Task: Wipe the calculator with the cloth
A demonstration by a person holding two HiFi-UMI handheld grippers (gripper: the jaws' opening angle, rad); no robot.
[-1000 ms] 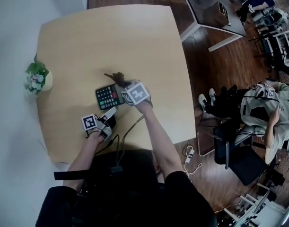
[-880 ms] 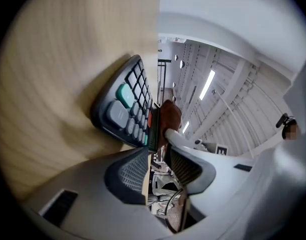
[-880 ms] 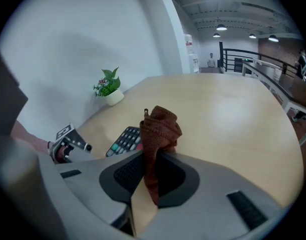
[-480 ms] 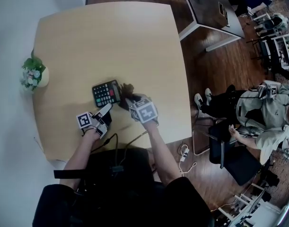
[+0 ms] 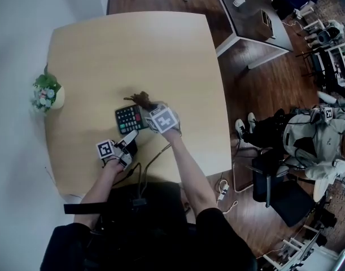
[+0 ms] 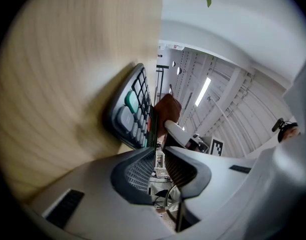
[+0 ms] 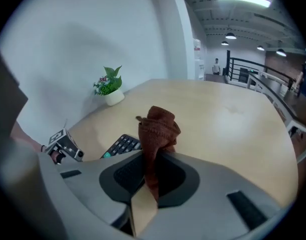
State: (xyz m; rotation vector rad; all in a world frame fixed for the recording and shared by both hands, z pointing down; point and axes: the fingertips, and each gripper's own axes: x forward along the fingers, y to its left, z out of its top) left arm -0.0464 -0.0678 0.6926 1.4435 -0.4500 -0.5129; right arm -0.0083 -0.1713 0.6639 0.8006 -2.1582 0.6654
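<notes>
A dark calculator with coloured keys lies on the pale wooden table. My right gripper is shut on a brown cloth, which bunches over the calculator's far right corner. In the right gripper view the cloth stands up between the jaws, with the calculator just behind it. My left gripper lies level at the calculator's near edge. Its jaws are closing, and the calculator's thin edge runs into the narrow gap at my left gripper tips. The pads do not visibly press on it.
A small potted plant stands at the table's left edge. Cables trail over the near edge. To the right, off the table, are seated people and office chairs. A dark desk stands beyond.
The right gripper swept the cloth down the calculator's right side and back to its far right corner. The left hand has stayed at the near edge.
</notes>
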